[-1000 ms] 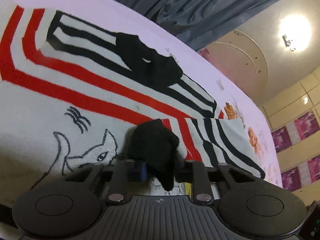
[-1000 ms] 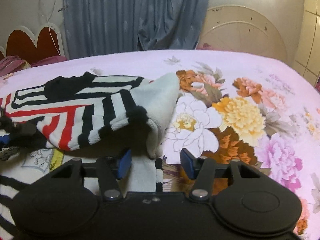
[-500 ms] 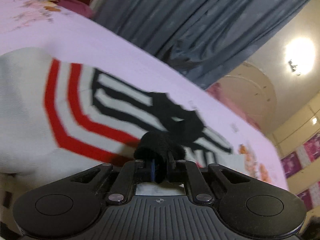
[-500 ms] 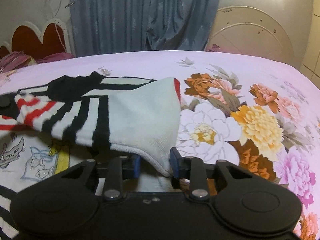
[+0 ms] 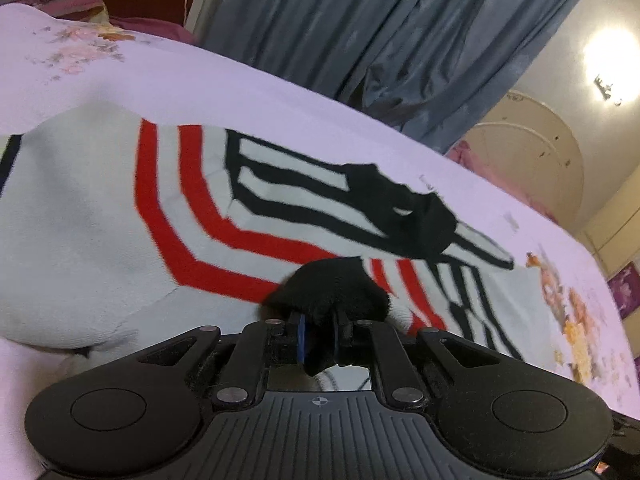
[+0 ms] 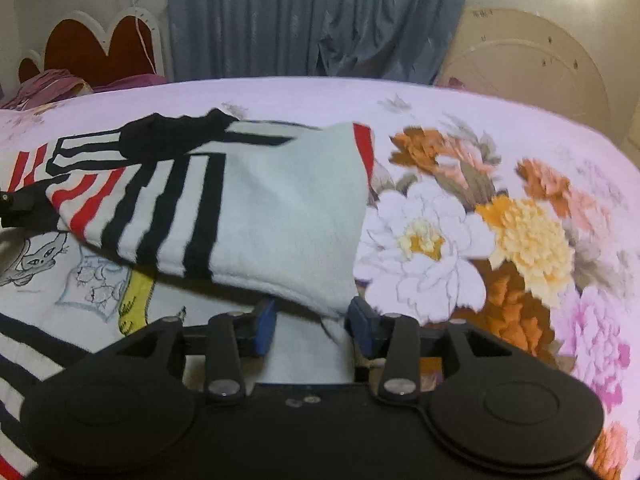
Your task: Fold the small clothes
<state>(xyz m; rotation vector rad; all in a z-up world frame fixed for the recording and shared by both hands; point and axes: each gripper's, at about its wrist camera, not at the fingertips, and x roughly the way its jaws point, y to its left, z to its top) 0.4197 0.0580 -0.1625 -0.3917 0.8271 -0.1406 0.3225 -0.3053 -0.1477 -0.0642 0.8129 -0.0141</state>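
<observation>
A small white sweater (image 5: 92, 216) with red and black stripes and a black collar (image 5: 404, 216) lies on the bed. My left gripper (image 5: 320, 340) is shut on a black cuff (image 5: 332, 292) of the sweater. In the right wrist view the sweater (image 6: 280, 216) has a striped sleeve folded over the body. My right gripper (image 6: 312, 324) holds the white edge of that fold between its blue pads (image 6: 264, 326), which stand a little apart. The left gripper's tip shows at the left edge of the right wrist view (image 6: 20, 202).
The bed has a pink floral sheet (image 6: 520, 216). A cat drawing (image 6: 36, 260) shows on the sweater front. A red headboard (image 6: 96, 48) and blue curtains (image 6: 312, 16) stand behind the bed. A round beige panel (image 6: 528, 68) is at the back right.
My left gripper shut on the black cuff and lifted it up and across the sweater. My right gripper closed onto the white fold edge and raised it; its jaws now stand slightly wider.
</observation>
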